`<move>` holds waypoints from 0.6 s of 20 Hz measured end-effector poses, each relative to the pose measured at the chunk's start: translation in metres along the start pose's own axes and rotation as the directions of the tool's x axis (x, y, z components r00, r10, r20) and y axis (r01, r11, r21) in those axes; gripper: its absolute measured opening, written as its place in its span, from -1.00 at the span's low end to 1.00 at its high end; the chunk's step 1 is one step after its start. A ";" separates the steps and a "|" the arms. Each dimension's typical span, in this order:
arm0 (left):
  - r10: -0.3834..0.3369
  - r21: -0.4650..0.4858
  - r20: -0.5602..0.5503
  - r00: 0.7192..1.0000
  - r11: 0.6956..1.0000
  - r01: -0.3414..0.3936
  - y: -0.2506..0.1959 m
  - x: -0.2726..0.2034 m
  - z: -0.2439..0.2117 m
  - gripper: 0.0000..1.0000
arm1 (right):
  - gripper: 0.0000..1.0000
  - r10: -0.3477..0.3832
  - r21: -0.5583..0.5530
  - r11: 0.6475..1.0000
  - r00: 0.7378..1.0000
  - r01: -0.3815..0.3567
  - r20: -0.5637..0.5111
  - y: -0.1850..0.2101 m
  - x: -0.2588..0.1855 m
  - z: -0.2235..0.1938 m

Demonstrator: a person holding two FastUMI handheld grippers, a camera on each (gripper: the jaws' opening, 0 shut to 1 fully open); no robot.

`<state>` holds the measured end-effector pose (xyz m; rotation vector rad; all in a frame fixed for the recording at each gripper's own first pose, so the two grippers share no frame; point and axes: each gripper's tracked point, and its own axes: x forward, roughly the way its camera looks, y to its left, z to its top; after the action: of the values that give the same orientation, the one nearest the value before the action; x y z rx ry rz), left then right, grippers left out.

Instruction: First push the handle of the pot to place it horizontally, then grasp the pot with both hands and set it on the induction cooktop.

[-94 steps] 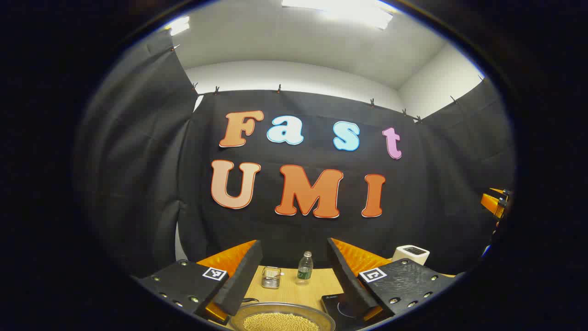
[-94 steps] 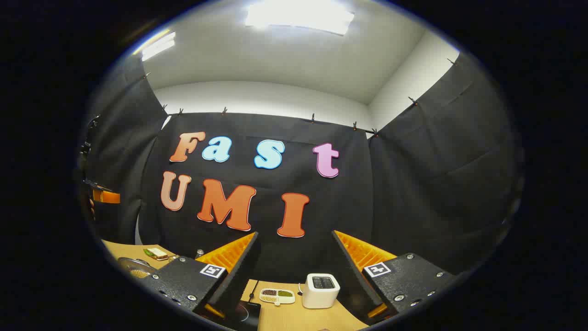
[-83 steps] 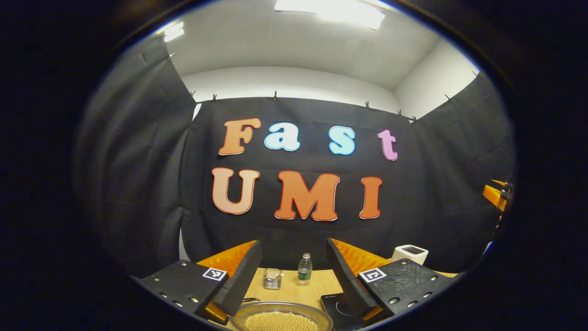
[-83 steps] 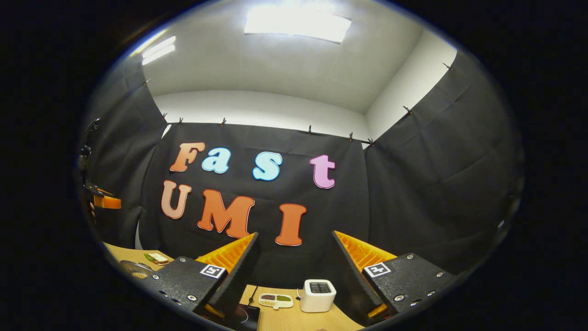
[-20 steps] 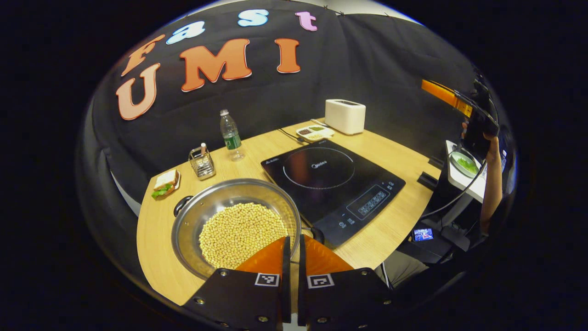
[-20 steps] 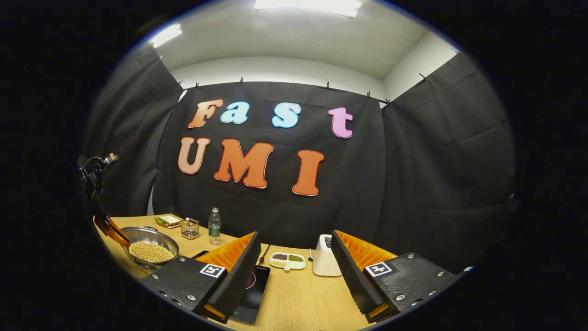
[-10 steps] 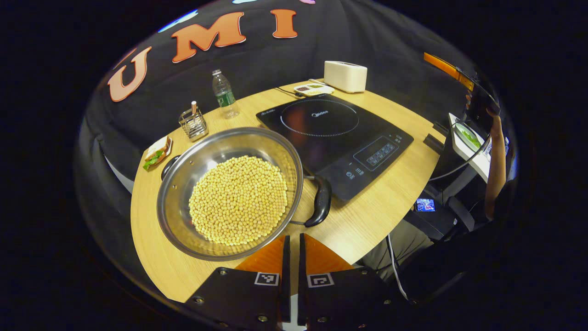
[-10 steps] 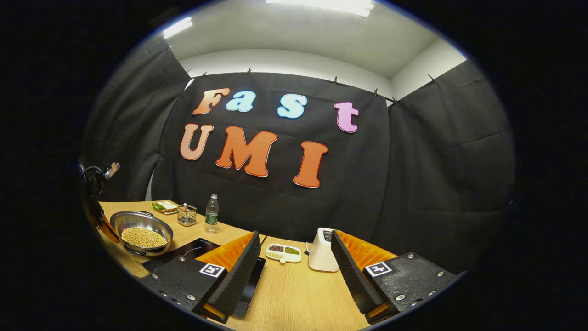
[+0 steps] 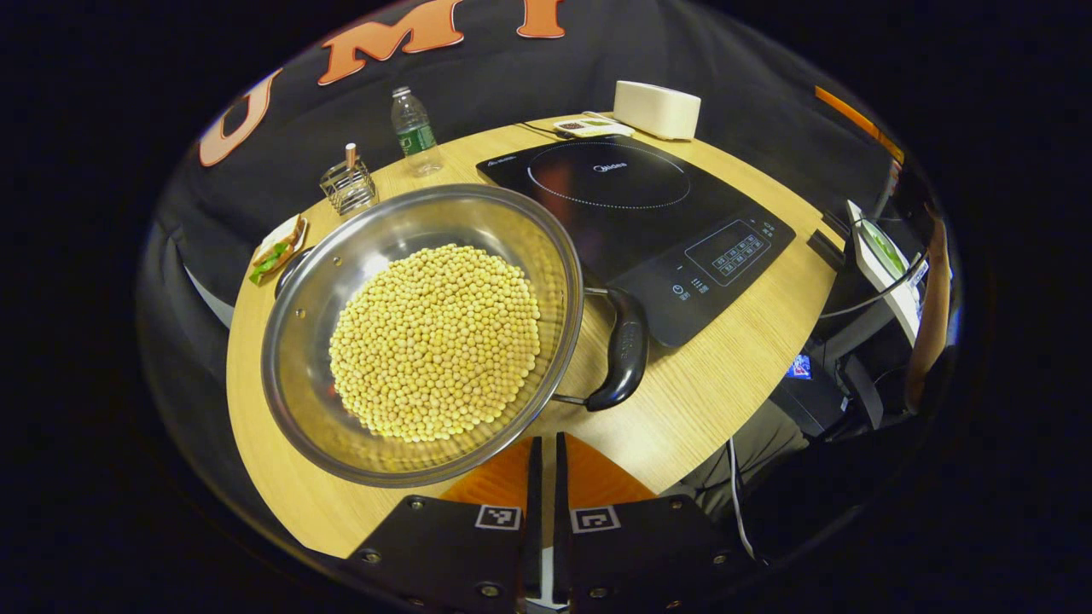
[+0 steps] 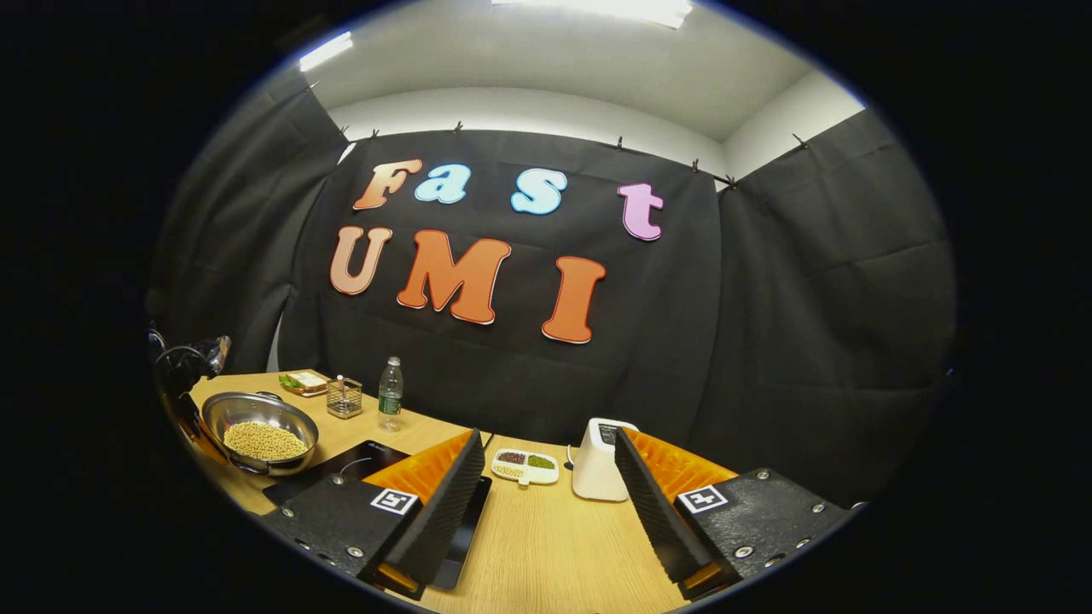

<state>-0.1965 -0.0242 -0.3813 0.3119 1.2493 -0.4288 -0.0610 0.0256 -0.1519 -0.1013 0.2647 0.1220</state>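
The first step, pushing the handle round, looks to be in hand and not yet done; in the left gripper view the left tool (image 9: 543, 465) sits at bottom centre with its fingers together, empty, just below the rim of the pot (image 9: 422, 328), which takes up the left and centre of the frame on the tabletop (image 9: 717, 401); the pot is a wide, shallow steel pan, shiny inside, heaped with pale yellow beans; one dark handle (image 9: 621, 351) juts from its right side, angled toward the lower right, its upper end close to the near corner of the cooktop (image 9: 648, 213); a second handle peeps out at the pot's far left rim; the cooktop, a flat black slab with a ringed zone, lies right of centre with nothing on it; the next move, I judge, calls for the closed tool to nudge the handle sideways without tipping the beans; in the right gripper view the pot (image 10: 260, 442) shows small at lower left, and the right tool (image 10: 546, 490) at bottom centre has its fingers wide apart, holding nothing, above the tabletop.
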 end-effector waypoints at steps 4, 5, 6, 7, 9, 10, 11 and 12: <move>-0.048 -0.046 -0.014 0.999 0.998 0.048 -0.016 0.014 0.005 -0.96 | 0.90 -0.005 0.011 1.000 1.000 0.005 -0.009 -0.002 0.000 -0.003; -0.059 -0.060 -0.012 0.998 0.996 0.058 -0.021 0.017 0.008 -0.96 | 0.90 -0.008 0.016 1.000 1.000 0.008 -0.011 -0.004 0.000 -0.002; -0.069 -0.075 -0.010 0.998 0.995 0.068 -0.024 0.020 0.012 -0.96 | 0.90 -0.009 0.021 1.000 1.000 0.009 -0.013 -0.004 0.001 -0.002; -0.079 -0.087 -0.007 0.997 0.993 0.078 -0.028 0.024 0.015 -0.96 | 0.90 -0.011 0.026 1.000 1.000 0.011 -0.014 -0.004 0.000 -0.003; -0.085 -0.109 -0.004 0.996 0.990 0.084 -0.032 0.028 0.021 -0.96 | 0.90 -0.016 0.032 0.999 1.000 0.017 -0.015 -0.006 0.000 -0.003; -0.088 -0.121 0.003 0.996 0.989 0.088 -0.034 0.030 0.026 -0.97 | 0.90 -0.018 0.032 0.999 1.000 0.019 -0.015 -0.007 -0.001 -0.004; -0.089 -0.139 0.008 0.996 0.986 0.090 -0.035 0.033 0.030 -0.97 | 0.90 -0.020 0.033 0.999 1.000 0.020 -0.015 -0.007 -0.002 -0.004; -0.093 -0.154 0.014 0.996 0.984 0.094 -0.036 0.036 0.034 -0.96 | 0.90 -0.020 0.032 0.999 1.000 0.021 -0.017 -0.007 -0.002 -0.005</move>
<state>-0.1761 -0.0765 -0.4059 0.1199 1.2866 -0.4098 -0.0635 0.0182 -0.1560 -0.0733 0.2818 0.0968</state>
